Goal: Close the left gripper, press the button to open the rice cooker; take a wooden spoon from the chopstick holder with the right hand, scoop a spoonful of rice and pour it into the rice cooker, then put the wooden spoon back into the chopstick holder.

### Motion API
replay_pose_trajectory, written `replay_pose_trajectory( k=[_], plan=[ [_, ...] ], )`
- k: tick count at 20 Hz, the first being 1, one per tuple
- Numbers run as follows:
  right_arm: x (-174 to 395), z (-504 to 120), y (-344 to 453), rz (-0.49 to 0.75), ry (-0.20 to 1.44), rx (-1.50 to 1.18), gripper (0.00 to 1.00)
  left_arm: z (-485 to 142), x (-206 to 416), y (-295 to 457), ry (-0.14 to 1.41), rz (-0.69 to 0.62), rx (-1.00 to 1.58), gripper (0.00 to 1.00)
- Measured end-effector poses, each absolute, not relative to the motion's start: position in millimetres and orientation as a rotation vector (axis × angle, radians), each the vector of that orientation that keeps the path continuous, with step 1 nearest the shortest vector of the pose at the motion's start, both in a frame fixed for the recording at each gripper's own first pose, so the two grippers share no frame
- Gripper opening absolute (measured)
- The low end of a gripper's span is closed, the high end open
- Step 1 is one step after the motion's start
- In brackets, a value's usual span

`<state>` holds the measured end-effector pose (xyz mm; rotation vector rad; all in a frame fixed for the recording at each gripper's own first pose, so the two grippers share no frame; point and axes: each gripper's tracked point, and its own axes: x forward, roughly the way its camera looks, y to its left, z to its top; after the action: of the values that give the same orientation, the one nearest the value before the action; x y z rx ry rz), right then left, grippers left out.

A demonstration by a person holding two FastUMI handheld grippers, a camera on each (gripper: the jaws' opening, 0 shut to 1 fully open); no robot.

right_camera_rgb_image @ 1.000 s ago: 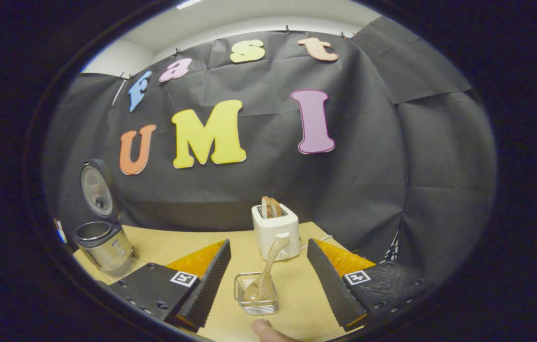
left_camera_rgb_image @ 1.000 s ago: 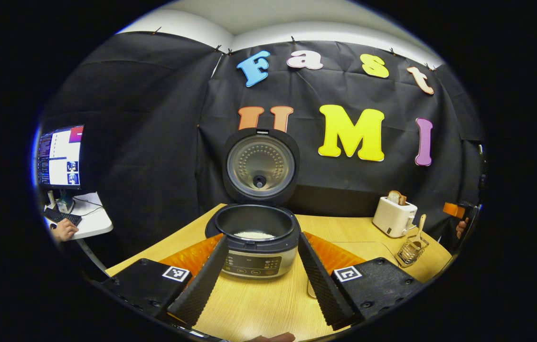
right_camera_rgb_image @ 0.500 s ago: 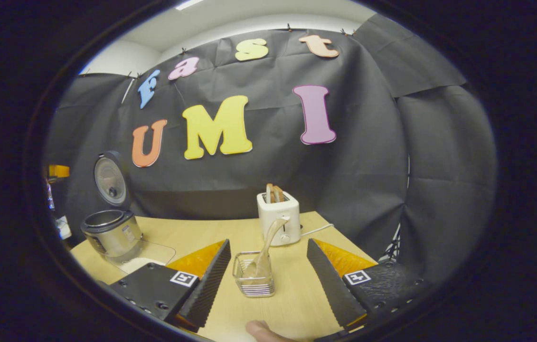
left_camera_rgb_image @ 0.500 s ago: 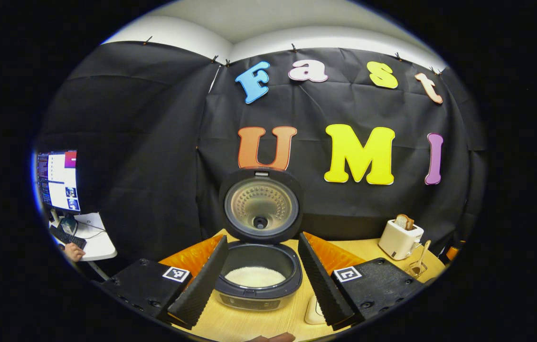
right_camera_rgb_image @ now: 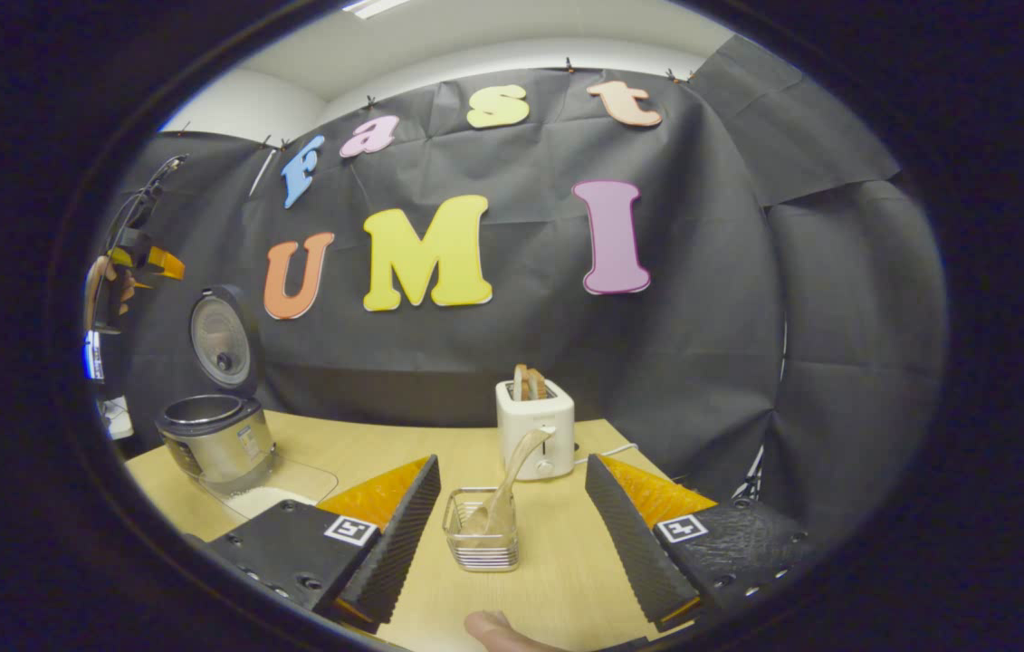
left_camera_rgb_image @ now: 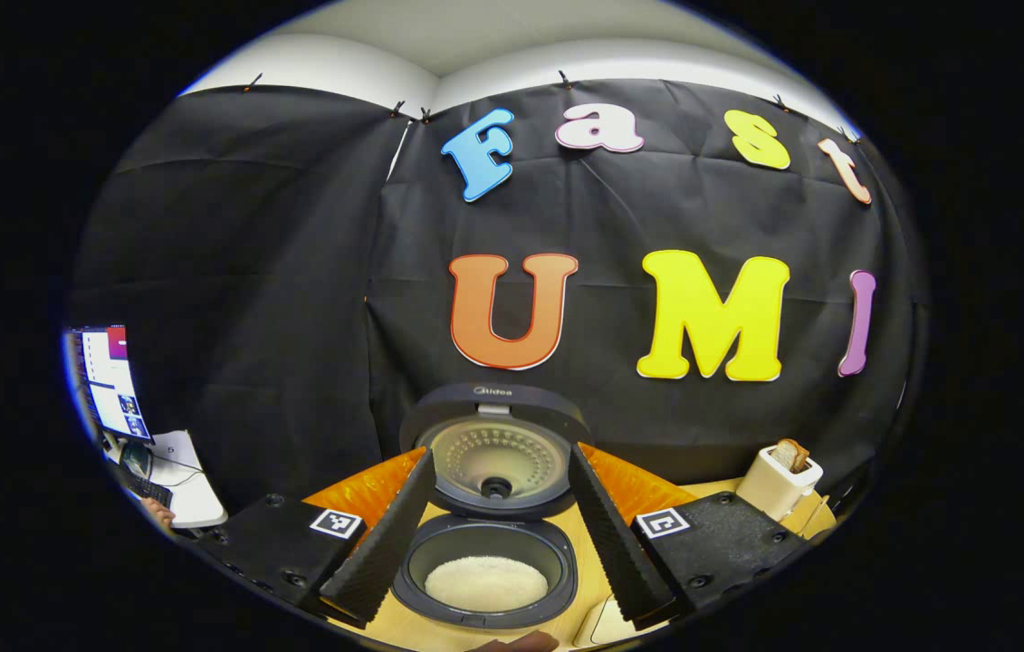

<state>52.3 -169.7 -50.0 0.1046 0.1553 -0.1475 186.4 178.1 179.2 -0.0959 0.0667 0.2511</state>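
Jaws of both grippers stood wide, empty; rice cooker (left_camera_rgb_image: 484,570) open (rice inside), wooden spoon (right_camera_rgb_image: 512,480) back in chopstick holder (right_camera_rgb_image: 480,541).

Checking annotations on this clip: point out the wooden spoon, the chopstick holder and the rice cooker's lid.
wooden spoon (right_camera_rgb_image: 519,464), right gripper view, on its handle.
chopstick holder (right_camera_rgb_image: 481,551), right gripper view, front wire wall.
rice cooker's lid (left_camera_rgb_image: 495,453), left gripper view, inner plate.

both views are evenly lit from overhead; a ceiling light strip (right_camera_rgb_image: 373,7) is seen at the top of the right gripper view. shadows on the wooden table (right_camera_rgb_image: 557,561) are soft and faint. a bright monitor (left_camera_rgb_image: 109,385) is overexposed. straight lines are bent strongly toward the rims, where detail is smeared. focus is sharp centrally.
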Motion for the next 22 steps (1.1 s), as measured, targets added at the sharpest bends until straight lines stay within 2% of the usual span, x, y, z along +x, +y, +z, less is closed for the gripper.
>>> replay_pose_trajectory(
  k=[1, 2, 3, 5, 7, 8, 11, 12, 13, 15, 17, 20, 21, 22],
  plan=[
    [50.6, -47.2, -172.5, -0.155, 0.146, 0.115, 0.96, 184.4, 198.1, 180.8, 0.076, 0.25, -0.106, 0.94],
    [50.2, -47.3, -173.9, -0.156, 0.143, 0.125, 0.92, 188.6, 209.6, 182.8, 0.088, 0.25, -0.117, 0.94],
    [49.7, -46.7, -174.0, -0.154, 0.141, 0.127, 0.96, 192.8, 221.1, 186.0, 0.095, 0.252, -0.127, 0.94],
    [50.0, -46.8, -180.6, -0.172, 0.135, 0.117, 0.92, 204.4, 251.1, 192.9, 0.081, 0.243, -0.148, 0.94],
    [51.6, -46.7, -178.7, -0.172, 0.13, 0.113, 0.96, 211.1, 277.4, 200.9, 0.068, 0.243, -0.167, 0.94],
    [53.3, -48.1, -177.1, -0.166, 0.13, 0.113, 0.92, 211.3, 290.6, 205.0, 0.071, 0.249, -0.174, 0.94],
    [59.1, -54.3, -173.3, -0.157, 0.136, 0.125, 0.96, 219.3, 325.3, 222.0, 0.024, 0.283, -0.155, 0.94],
    [61.5, -58.3, -170.3, -0.152, 0.144, 0.125, 0.92, 217.7, 336.0, 226.3, 0.026, 0.288, -0.15, 0.94],
    [64.3, -62.9, -167.8, -0.146, 0.154, 0.119, 0.96, 214.2, 344.0, 224.2, 0.038, 0.284, -0.14, 0.94],
    [69.5, -71.6, -167.0, -0.147, 0.176, 0.103, 0.96, 209.8, 357.7, 232.2, 0.047, 0.296, -0.082, 0.94],
    [72.5, -78.0, -162.6, -0.141, 0.193, 0.096, 0.93, 203.2, 365.5, 237.6, 0.061, 0.315, -0.035, 0.95],
    [75.8, -85.4, -156.7, -0.124, 0.215, 0.097, 0.93, 180.8, 372.4, 229.0, 0.14, 0.282, -0.036, 0.95],
    [76.3, -86.0, -156.1, -0.123, 0.218, 0.097, 0.96, 171.6, 369.5, 225.8, 0.178, 0.29, -0.015, 0.95],
    [81.3, -87.7, -155.8, -0.124, 0.22, 0.097, 0.93, 178.3, 367.8, 227.7, 0.138, 0.297, 0.041, 0.95]
  ],
)
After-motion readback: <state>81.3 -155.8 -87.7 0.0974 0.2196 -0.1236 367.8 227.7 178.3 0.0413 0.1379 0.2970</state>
